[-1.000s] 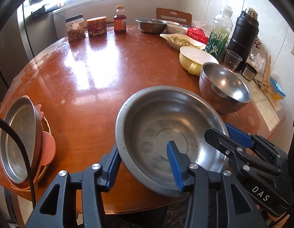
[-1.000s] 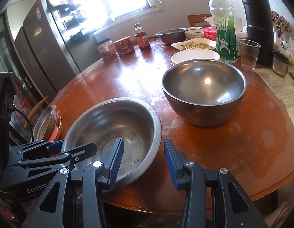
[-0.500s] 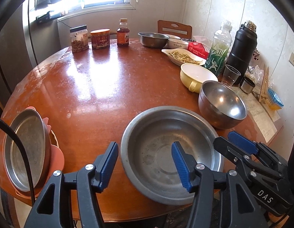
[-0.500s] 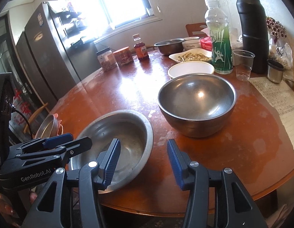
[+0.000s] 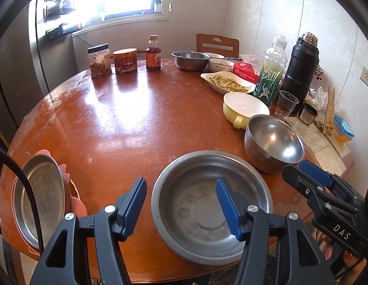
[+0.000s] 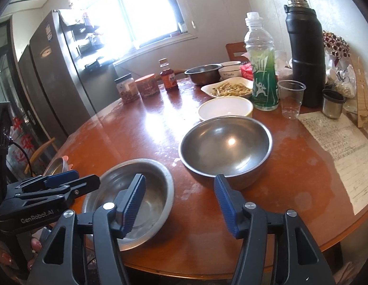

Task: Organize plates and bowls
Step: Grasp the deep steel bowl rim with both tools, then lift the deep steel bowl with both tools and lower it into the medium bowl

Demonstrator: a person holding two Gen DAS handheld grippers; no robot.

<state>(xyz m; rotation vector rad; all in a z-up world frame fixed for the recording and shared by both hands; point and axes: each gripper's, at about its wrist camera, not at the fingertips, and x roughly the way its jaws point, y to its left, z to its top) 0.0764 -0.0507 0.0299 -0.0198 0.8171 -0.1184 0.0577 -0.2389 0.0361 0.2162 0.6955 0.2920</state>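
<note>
The wide, shallow steel basin sits flat on the round wooden bench at its near edge, its rim slightly overhanging. The left gripper hovers just short of it with its jaws spread and nothing between them; the right blue pad appears over the basin's inside and the left pad over bare bench beside the rim, and contact cannot be told. In the right wrist view the right gripper also has its jaws spread and empty, aimed at the gap between the basin and the deeper steel bowl, which stands just to the basin's right and slightly farther back.

Behind the steel bowl is a yellow bowl with a handle, nearly touching it. At the far left near edge, a steel plate stands tilted against pink dishes.

Along the far right side stand a green drink bottle, a black thermos and a clear plastic cup. A white dish of food lies left of the bottle. At the far edge sits another steel bowl.
</note>
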